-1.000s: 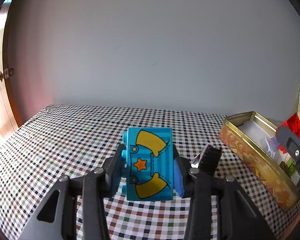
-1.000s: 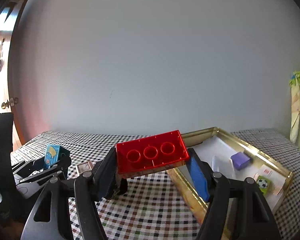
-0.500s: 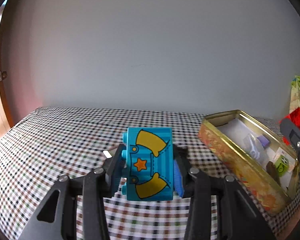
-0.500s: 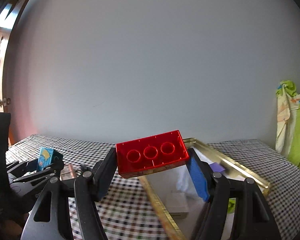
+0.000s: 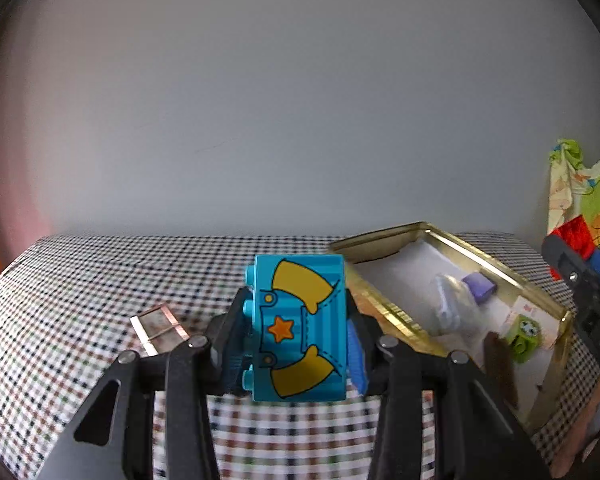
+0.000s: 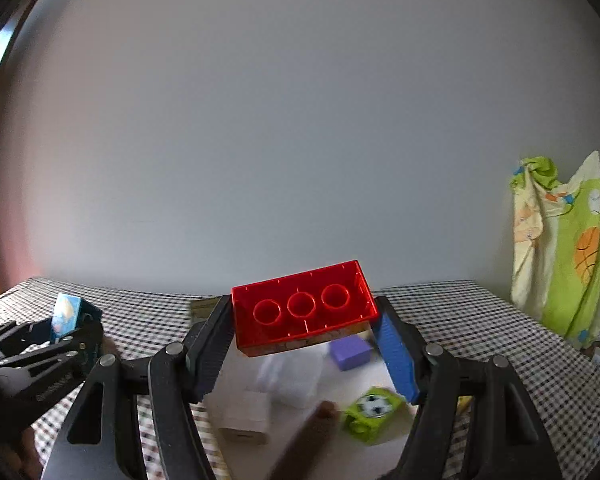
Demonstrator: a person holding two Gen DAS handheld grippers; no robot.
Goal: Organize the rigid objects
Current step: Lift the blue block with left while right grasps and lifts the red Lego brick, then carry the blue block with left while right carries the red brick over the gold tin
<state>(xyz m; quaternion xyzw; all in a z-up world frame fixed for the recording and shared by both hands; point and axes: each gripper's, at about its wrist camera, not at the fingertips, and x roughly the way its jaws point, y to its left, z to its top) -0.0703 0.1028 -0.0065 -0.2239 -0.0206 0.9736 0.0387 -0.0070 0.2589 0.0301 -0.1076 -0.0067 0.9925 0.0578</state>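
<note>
Presently held, item one: a turquoise brick point(image 5: 300, 328) printed with yellow shapes and an orange star, clamped sideways in my left gripper point(image 5: 298, 344), jaws partly closed and both pressing on its flanks, studs facing left; it hangs above the checked tablecloth point(image 5: 80, 300), just short of the near wall of the gold tin point(image 5: 396, 312). Item two: a red brick point(image 6: 304, 308), hollow underside toward the camera with three round tubes showing, pinched end to end in my right gripper point(image 6: 306, 328), jaws set wider to suit its length; it sits directly over the tin's white-lined interior. Already lodged in the tin: a purple block point(image 6: 350, 354), a lime block with a football print point(image 6: 374, 410), a clear plastic piece point(image 6: 296, 376), a pale box point(image 6: 246, 420) and a blurred brown object I cannot identify. Outside the tin: a small clear-and-copper tile point(image 5: 160, 328) lying on the cloth to the left. Background: a patterned green cloth point(image 6: 560, 252) hanging at right. Assessment: sorting looks well advanced; the red brick seems ready for release, the turquoise one needs carrying rightward over the rim, and the tile may remain to be collected.
</note>
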